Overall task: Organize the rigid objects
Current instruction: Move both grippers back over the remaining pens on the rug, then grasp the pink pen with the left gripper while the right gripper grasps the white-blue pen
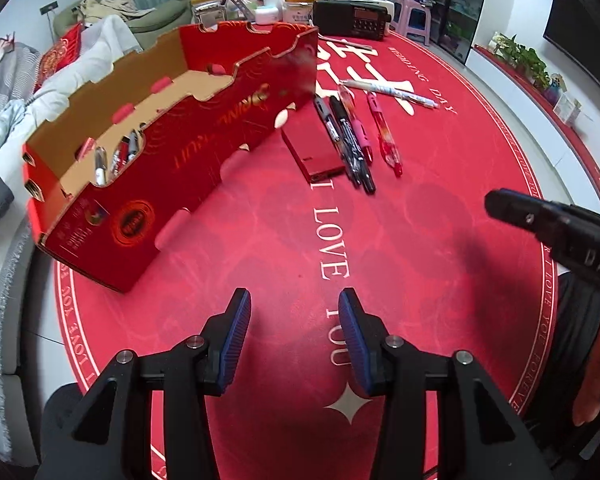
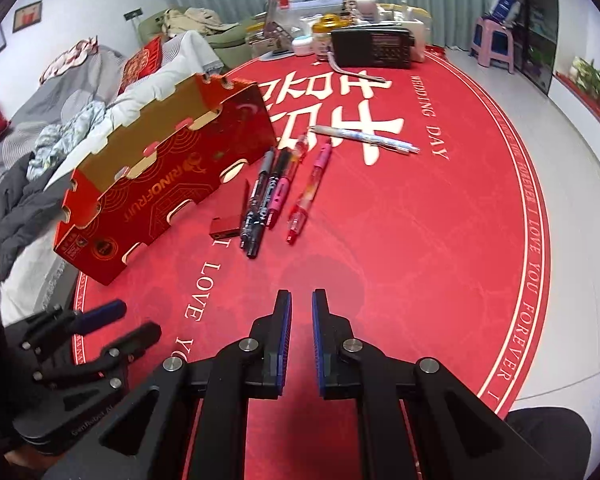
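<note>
We see the left gripper (image 1: 295, 304) with its blue-padded jaws standing apart over bare red cloth, nothing between them, while the right gripper (image 2: 301, 300) has its jaws drawn nearly together, only a narrow slit left and nothing clamped. Ahead of both pairs of jaws lies a cluster of pens (image 2: 274, 194): dark-barrelled ones side by side and touching, a pink one against them, and a red translucent pen (image 2: 306, 196) just apart on the right; how many dark pens there are we cannot tell, since they overlap. A small red flat case (image 2: 230, 216) lies against their left side. Farther ahead a white pen (image 2: 366, 139) lies crosswise, alone. Ahead and to the left of the jaws stands a long open red cardboard box (image 1: 204, 148) printed "RINOFRUIT"; through a cutout in its wall we make out a few pens (image 1: 114, 158) already inside, the rest of the interior hidden by the wall. The round red tablecloth (image 2: 440, 240) reads "I LOVE YOU", "WEDDING DAY" and, around the rim, "I LOVE YOU FOREVER", with large white characters at its centre. At the far edge sit a black radio (image 2: 374, 48) and a crowd of jars and containers too small to identify. Beyond the table are a bed with rumpled bedding, grey-green curtains, a pink stool and a shelf of plants, all bent by the lens.
</note>
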`<move>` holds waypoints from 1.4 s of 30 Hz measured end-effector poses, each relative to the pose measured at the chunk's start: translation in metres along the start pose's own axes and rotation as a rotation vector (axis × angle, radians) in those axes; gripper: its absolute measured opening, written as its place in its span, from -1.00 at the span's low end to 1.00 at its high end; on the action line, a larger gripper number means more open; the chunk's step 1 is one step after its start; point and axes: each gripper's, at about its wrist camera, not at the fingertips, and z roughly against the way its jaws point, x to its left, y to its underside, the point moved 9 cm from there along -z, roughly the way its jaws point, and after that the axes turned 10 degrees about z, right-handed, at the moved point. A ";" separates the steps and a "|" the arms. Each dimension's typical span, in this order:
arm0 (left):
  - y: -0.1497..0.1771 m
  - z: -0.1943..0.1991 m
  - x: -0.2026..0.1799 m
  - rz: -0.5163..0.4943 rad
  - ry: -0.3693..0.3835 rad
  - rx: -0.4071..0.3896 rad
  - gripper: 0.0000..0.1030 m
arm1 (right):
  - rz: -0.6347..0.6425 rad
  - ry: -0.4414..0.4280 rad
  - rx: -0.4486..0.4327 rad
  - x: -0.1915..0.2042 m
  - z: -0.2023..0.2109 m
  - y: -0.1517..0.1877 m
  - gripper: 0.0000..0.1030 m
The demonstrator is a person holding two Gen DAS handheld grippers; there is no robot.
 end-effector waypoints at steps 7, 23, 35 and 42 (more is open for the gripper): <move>-0.011 -0.007 -0.011 0.023 0.043 0.025 -0.04 | -0.033 0.003 -0.018 -0.033 -0.001 -0.018 -0.79; -0.084 -0.036 -0.072 -0.007 0.171 0.012 -0.04 | -0.044 0.031 -0.052 -0.082 -0.028 -0.057 -0.78; -0.120 -0.080 -0.126 -0.055 0.226 0.053 -0.05 | 0.177 0.105 -0.080 -0.108 -0.046 -0.114 0.40; -0.124 -0.088 -0.134 -0.115 0.167 0.030 -0.05 | 0.366 0.000 -0.010 -0.112 -0.079 -0.130 -0.15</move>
